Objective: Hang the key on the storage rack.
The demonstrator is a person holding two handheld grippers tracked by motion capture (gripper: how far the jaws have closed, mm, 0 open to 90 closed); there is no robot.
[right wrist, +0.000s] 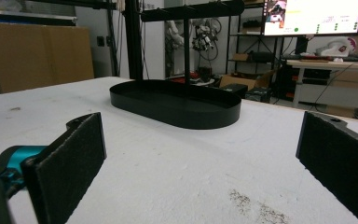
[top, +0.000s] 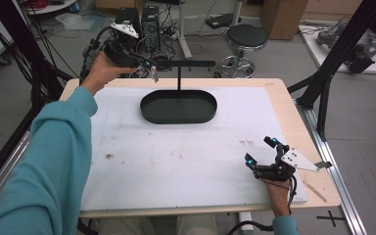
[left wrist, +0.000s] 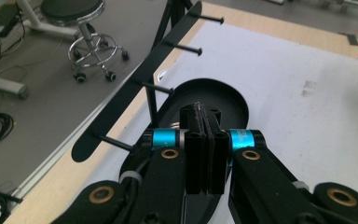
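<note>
Holding something small and metallic, maybe a key, in closed jaws, the left gripper (top: 147, 66) hovers at the left end of the black peg stand (top: 178, 63), above its oval tray (top: 178, 106). Next, I'd guess, comes hooking it onto a peg (left wrist: 114, 141): tight alignment near the table's (top: 284, 117) far edge. Right gripper (top: 262, 152) rests wide open, empty, on open white surface.

Wood table (top: 279, 105) w/ white mat (top: 176, 161), black oval tray stand (top: 178, 106) on mat
</note>
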